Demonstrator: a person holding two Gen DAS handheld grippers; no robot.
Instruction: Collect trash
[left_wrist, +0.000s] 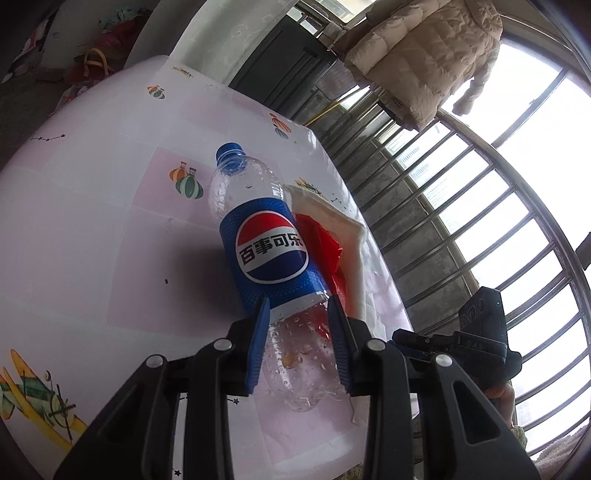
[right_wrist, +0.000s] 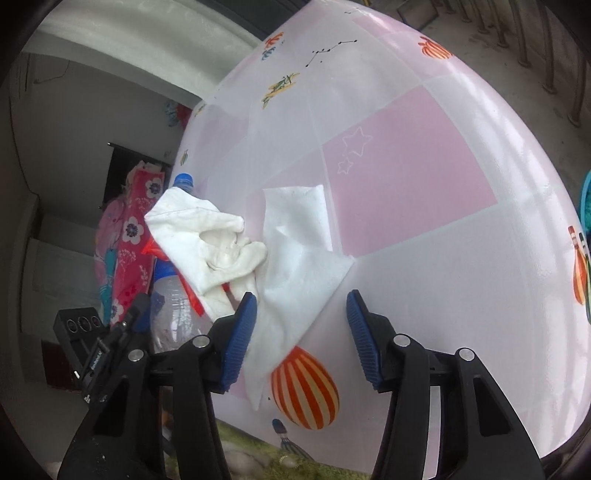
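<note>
Left tool (left_wrist: 299, 314) grips clear ribbed plastic cola bottle (left_wrist: 264, 236) near glossy pink surface (left_wrist: 92, 221) edge; right tool (right_wrist: 301, 314) open over crumpled white tissue (right_wrist: 295, 258).

Empty clear plastic bottle (left_wrist: 266, 254), blue cap, blue Pepsi label with red, white and blue roundel; droplets clung inside its lower part. It was held off the table between 2 blue pads, cap pointing away. Red wrapper (left_wrist: 325, 251) lay just behind it, against a crumpled off-white cloth (right_wrist: 207, 240). Thin white tissue (right_wrist: 295, 258), creased and partly unfolded, lay flat on the table, its edge touching the cloth.
</note>
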